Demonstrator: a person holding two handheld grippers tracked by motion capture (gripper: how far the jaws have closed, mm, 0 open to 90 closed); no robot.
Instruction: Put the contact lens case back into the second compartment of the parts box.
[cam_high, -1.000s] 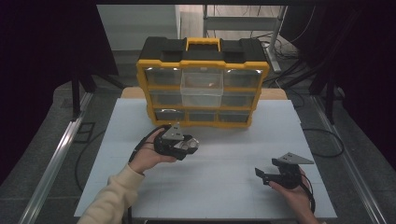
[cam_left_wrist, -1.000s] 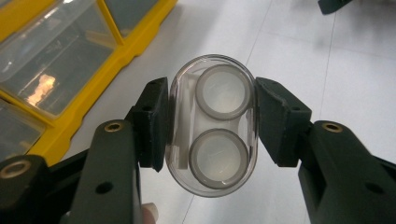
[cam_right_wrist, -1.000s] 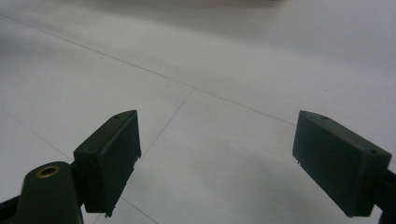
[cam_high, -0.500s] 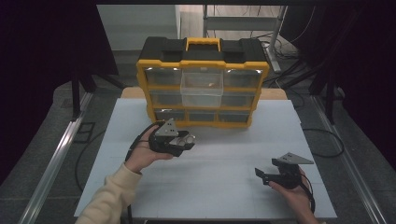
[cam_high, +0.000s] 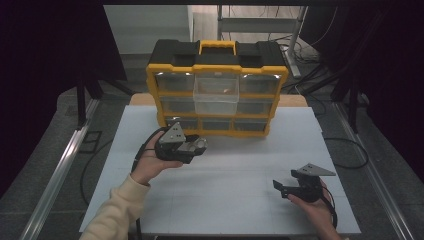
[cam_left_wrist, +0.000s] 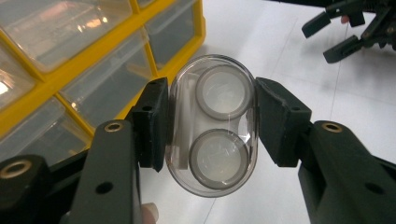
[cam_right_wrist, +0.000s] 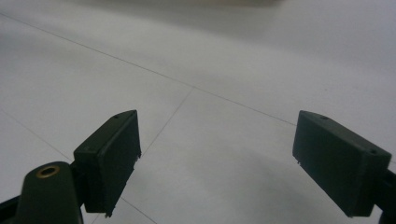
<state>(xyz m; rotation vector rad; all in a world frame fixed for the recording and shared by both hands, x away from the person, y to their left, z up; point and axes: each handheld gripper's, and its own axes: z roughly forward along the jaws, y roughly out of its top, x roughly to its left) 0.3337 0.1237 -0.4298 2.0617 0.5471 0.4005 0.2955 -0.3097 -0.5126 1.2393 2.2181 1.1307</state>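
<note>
My left gripper (cam_left_wrist: 210, 123) is shut on a clear oval plastic case (cam_left_wrist: 212, 130) with two round grey-rimmed discs inside; both pads press its sides. In the high view this left gripper (cam_high: 192, 147) is held above the white table, just in front of the yellow and black drawer organizer (cam_high: 217, 92). One middle drawer (cam_high: 216, 95) of the organizer is pulled out. My right gripper (cam_high: 282, 187) rests low at the table's front right, its jaws standing wide open over bare tabletop (cam_right_wrist: 215, 154) with nothing between them.
The organizer's clear drawers (cam_left_wrist: 70, 56) lie close on the left of the left gripper view. The white table (cam_high: 235, 200) has metal rails along both sides. Cables and dark stands are behind and to the right of the organizer.
The left hand has carried the clear case a little up and toward the organizer. The right gripper has stayed where it was.
</note>
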